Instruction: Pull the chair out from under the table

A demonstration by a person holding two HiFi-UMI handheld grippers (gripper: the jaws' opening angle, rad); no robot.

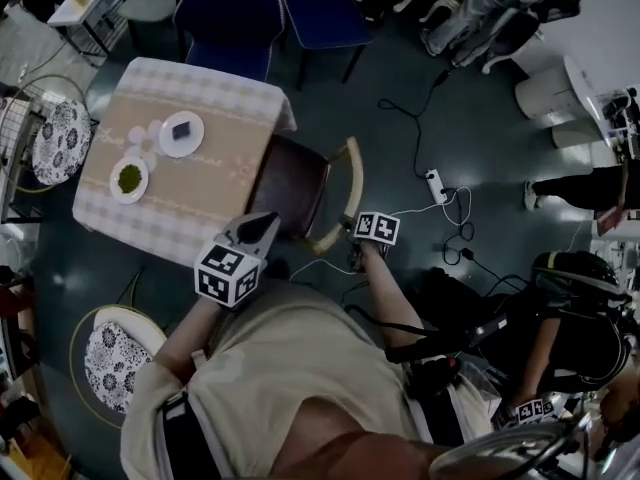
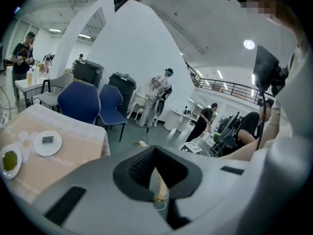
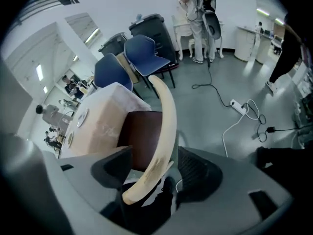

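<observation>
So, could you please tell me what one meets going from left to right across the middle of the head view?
Floral cushion → green-filled plate → plate with a dark block → brown chair seat → white power strip.

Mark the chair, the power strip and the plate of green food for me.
chair (image 1: 292, 183), head view, dark brown seat.
power strip (image 1: 436, 185), head view, middle of its white body.
plate of green food (image 1: 115, 191), head view, bare white rim.
</observation>
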